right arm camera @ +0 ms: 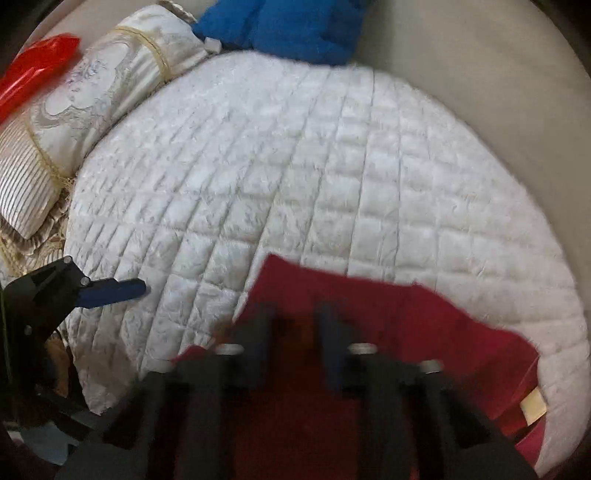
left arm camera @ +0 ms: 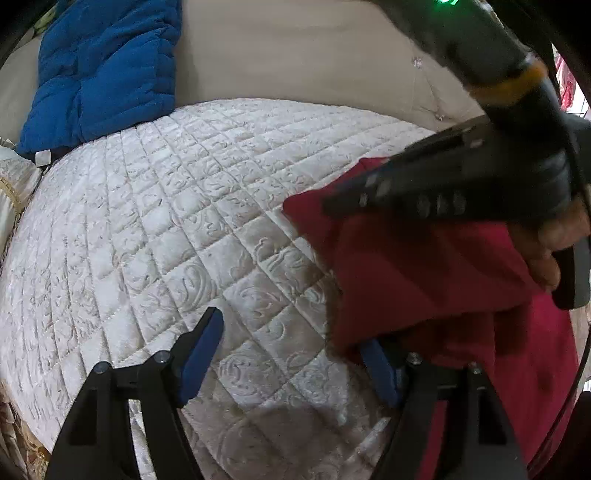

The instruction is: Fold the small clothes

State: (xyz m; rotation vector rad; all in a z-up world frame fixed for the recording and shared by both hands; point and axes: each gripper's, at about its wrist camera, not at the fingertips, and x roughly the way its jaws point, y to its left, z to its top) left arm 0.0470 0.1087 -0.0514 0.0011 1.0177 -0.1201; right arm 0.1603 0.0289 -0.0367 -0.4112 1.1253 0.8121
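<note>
While the red cloth [left arm camera: 436, 280] lies bunched at the near edge of the white quilt [left arm camera: 166, 221], the left gripper [left arm camera: 291, 350] hangs spread wide, one finger tucked under its edge. Right gripper [right arm camera: 295, 328] is blurry but clamped tight over the cloth; whether it's pinching fabric is unclear.

Lay on the quilted cushion [right arm camera: 332, 147]: a folded garment [right arm camera: 424, 325] at its near edge. Rested beyond its far edge, a padded jacket [right arm camera: 280, 26]; a pillow [right arm camera: 96, 96] beside its left edge.

Home bedroom — quilted white mattress [left arm camera: 166, 221], ornate pillows [right arm camera: 92, 99], blue padded jacket [left arm camera: 107, 66]
</note>
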